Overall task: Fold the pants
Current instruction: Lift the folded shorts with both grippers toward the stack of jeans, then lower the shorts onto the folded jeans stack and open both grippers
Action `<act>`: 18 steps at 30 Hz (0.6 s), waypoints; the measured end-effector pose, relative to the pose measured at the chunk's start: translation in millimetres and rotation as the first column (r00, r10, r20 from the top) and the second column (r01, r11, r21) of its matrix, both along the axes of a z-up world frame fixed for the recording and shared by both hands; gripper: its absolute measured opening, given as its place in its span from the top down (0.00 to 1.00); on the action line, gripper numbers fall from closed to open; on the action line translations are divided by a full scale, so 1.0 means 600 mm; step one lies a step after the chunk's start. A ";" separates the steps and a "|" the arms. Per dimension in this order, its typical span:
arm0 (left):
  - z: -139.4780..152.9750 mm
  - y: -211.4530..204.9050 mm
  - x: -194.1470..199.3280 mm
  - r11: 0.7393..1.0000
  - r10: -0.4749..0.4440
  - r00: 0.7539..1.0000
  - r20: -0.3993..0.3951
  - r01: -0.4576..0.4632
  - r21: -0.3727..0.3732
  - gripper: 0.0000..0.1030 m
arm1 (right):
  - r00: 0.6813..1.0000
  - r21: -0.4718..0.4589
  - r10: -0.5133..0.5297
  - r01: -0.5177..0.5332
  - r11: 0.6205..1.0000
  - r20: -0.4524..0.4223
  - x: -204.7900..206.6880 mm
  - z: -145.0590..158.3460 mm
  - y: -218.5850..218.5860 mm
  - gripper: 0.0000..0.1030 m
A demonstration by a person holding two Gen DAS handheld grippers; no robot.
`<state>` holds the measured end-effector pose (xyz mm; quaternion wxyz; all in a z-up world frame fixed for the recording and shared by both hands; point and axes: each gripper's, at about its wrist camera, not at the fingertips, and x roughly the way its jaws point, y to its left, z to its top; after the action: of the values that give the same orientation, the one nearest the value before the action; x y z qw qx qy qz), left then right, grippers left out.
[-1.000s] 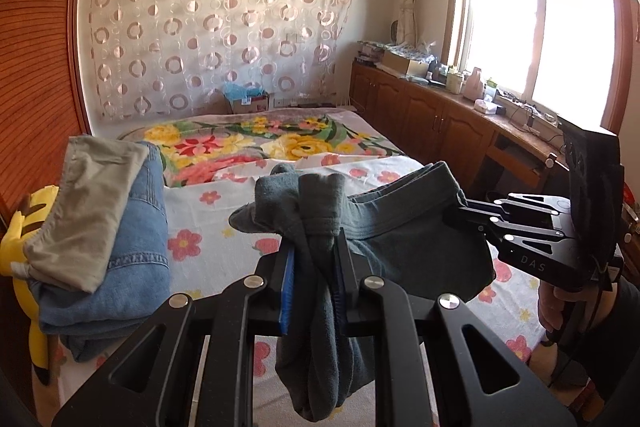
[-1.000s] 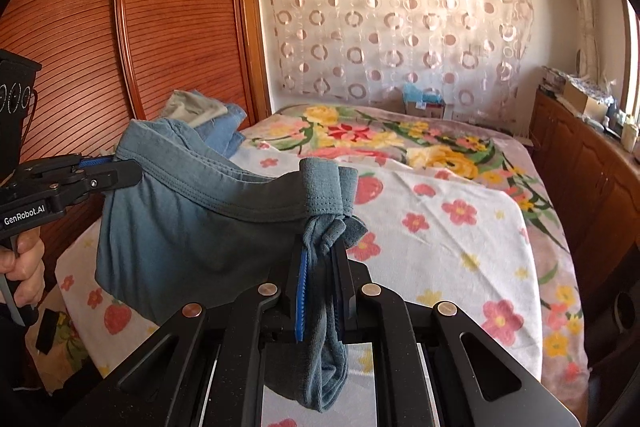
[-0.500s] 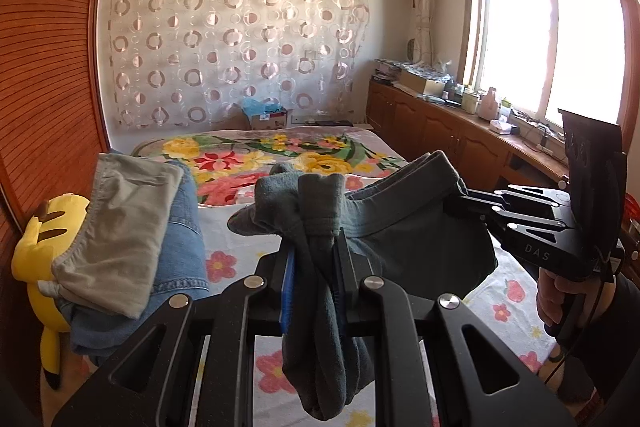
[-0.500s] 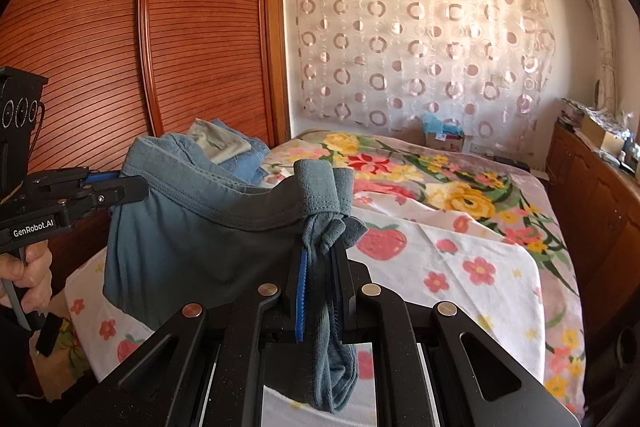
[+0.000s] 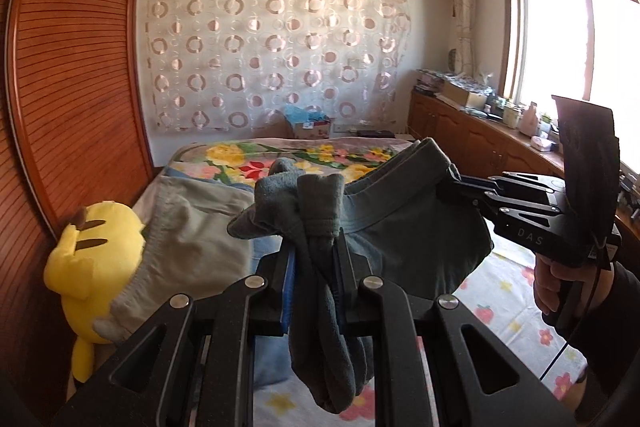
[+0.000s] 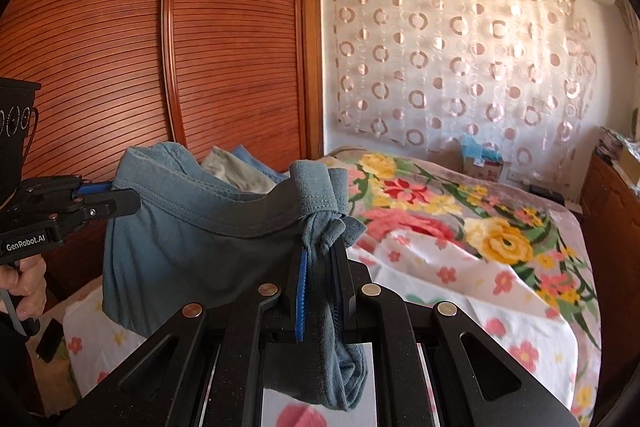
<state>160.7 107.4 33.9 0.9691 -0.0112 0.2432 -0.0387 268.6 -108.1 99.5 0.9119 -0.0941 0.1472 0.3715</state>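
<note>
Grey-blue pants [image 5: 404,235] hang in the air above the bed, held by the waistband between both grippers. My left gripper [image 5: 314,251] is shut on one bunched end of the waistband. My right gripper [image 6: 320,255] is shut on the other end; the pants [image 6: 192,251] sag between them. The right gripper also shows at the right of the left wrist view [image 5: 460,183], and the left gripper at the left of the right wrist view [image 6: 120,201]. The legs hang below, mostly hidden.
A bed with a floral sheet [image 6: 460,267] lies below. A pile of folded clothes [image 5: 192,227] and a yellow plush toy [image 5: 92,259] sit at its left by the wooden wardrobe [image 6: 160,67]. Low cabinets [image 5: 480,143] run under the window.
Both grippers have risen with the pants, and both views now tilt higher, showing more wall and less bed. Both grips are unchanged.
</note>
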 end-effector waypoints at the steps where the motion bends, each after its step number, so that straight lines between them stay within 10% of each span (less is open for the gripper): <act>1: 0.003 0.007 0.003 1.000 0.011 1.000 0.002 -0.011 0.003 0.83 | 1.000 0.001 0.013 -0.013 1.000 0.008 0.011 0.001 0.009 0.90; 18: -0.007 0.111 0.012 0.978 0.207 0.977 0.040 -0.207 -0.016 0.83 | 0.983 -0.036 0.175 -0.173 0.984 0.053 0.173 -0.006 0.119 0.90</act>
<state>167.6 174.2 29.8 0.9726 -0.0412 0.2204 0.0609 372.6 -36.4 95.9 0.8781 -0.1312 0.1185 0.4446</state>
